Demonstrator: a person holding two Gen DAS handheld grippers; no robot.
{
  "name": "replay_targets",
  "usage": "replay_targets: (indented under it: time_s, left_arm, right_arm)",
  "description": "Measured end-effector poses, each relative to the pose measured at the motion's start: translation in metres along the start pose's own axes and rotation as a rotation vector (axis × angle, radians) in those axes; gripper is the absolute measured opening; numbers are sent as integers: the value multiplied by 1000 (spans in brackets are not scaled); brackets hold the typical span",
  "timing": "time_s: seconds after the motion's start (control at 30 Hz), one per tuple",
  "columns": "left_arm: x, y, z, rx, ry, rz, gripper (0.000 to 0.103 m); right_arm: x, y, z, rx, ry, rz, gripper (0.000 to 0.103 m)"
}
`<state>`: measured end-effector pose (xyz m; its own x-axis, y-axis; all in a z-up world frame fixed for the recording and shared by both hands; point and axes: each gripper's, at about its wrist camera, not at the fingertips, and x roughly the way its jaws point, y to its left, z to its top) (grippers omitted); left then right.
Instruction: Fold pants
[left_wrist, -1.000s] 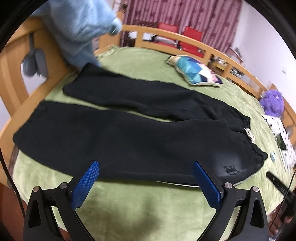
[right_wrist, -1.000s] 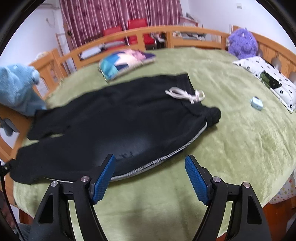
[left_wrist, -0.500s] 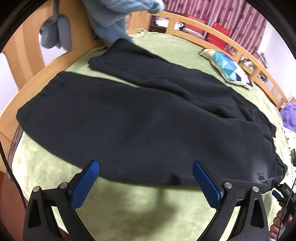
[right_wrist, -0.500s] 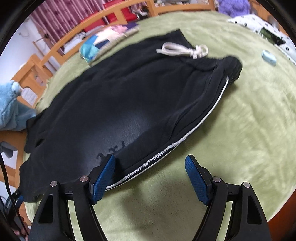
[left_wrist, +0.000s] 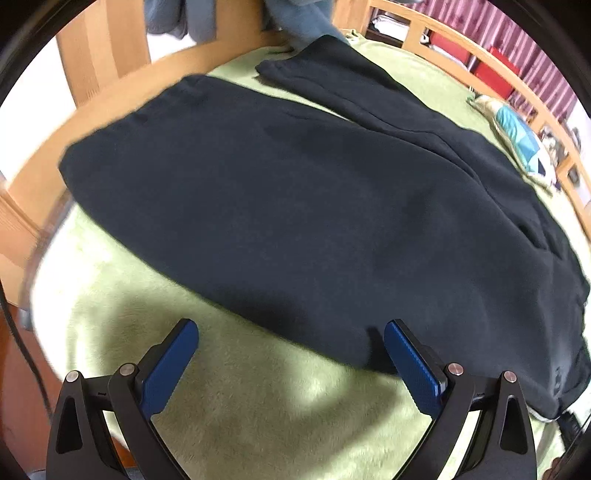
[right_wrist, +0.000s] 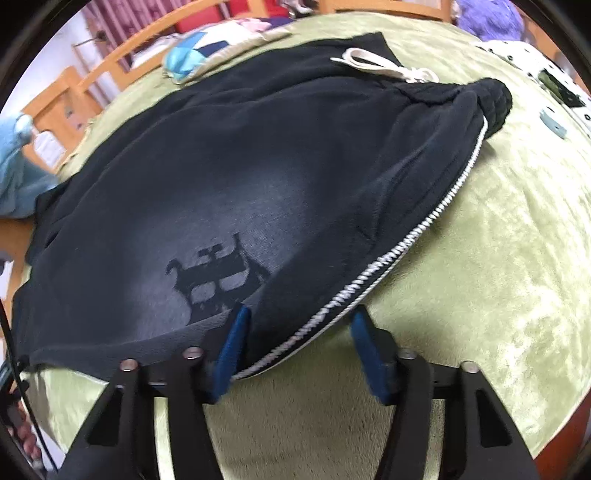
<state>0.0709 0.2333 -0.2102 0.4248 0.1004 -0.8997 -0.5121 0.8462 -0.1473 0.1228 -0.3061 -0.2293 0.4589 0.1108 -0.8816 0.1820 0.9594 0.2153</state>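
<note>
- One pair of black pants (left_wrist: 314, 206), left wrist view: spread flat on a green blanket (left_wrist: 258, 398), both legs running toward a wooden bed rail (left_wrist: 122, 99).
- Left gripper (left_wrist: 291, 354): jaws wide apart, nothing between the blue pads; right-hand pad at the near hem of the pants, left-hand pad over bare blanket.
- Blue cloth (left_wrist: 303, 18) draped at the rail; patterned cushion (left_wrist: 517, 133) far right.
- Right wrist view: pants (right_wrist: 258, 177) near their waistband, with white side trim (right_wrist: 402, 251), white drawstring (right_wrist: 384, 68) and a dark printed emblem (right_wrist: 218, 280).
- Right gripper (right_wrist: 299, 343): jaws closing, the trimmed edge of the pants between the pads; left pad against the fabric, right pad's contact unclear.
- Green blanket (right_wrist: 480, 277) beneath.
</note>
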Motion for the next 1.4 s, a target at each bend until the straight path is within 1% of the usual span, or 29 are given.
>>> replay_targets:
  time_s: [0.03,0.07,0.1,0.13,0.17,0.23,0.27,0.3,0.33,0.43,0.57,0.63,0.7,0.77,0.8,0.83,0.9,1.03,1.17,1.4]
  left_arm:
    - [4,4,0,-15,0,-14,101]
    - [8,7,0,-36,-7,-31,101]
    - [9,8,1,-44,-25,-39,99]
    - [8,8,1,-46,-47,-43,92]
    - [8,7,1,-43,-63,-44,85]
    - [9,5,5,-34,-82,-64,55]
    - [9,4,6,-30,-93,-77,43]
    - [8,4,8,-32,-102,-81,13]
    - [7,4,10,-36,-116,-97,11]
    - [-2,0,16,-22,-161,-114,10]
    - [-33,-12,32,-2,-241,-141,10]
    - [-43,-19,45,2,-261,-156,10]
    - [-57,-26,63,10,-286,-170,10]
    - [-67,-38,80,27,-317,-168,10]
    - [-74,-47,87,38,-330,-161,10]
    - [-78,-58,100,53,-346,-160,10]
    - [-82,-74,120,65,-370,-168,10]
    - [-77,-104,158,78,-416,-163,10]
    - [-59,-137,182,107,-443,-151,9]
    - [-13,-175,218,120,-478,-155,9]
  right_arm:
    - [-1,1,-2,-3,-10,22,34]
    - [-3,3,-5,-10,-24,21,33]
    - [-5,3,-7,-18,-35,23,30]
    - [-8,7,-9,-30,-56,26,27]
    - [-11,10,-10,-35,-73,28,26]
    - [-20,14,-12,-37,-110,43,21]
    - [-24,16,-12,-30,-128,56,20]
    - [-29,16,-11,-16,-140,75,19]
    - [-33,9,-10,-1,-149,93,18]
    - [-48,3,-8,35,-190,153,17]
    - [-72,4,2,34,-255,180,16]
    - [-79,6,23,53,-275,212,16]
    - [-88,8,42,66,-292,229,15]
    - [-96,14,58,63,-320,234,15]
    - [-97,16,67,59,-328,235,15]
    - [-99,20,79,55,-340,238,14]
    - [-103,29,106,48,-367,244,14]
    - [-100,41,154,51,-417,270,14]
    - [-82,47,199,59,-448,285,14]
    - [-25,58,256,43,-483,270,13]
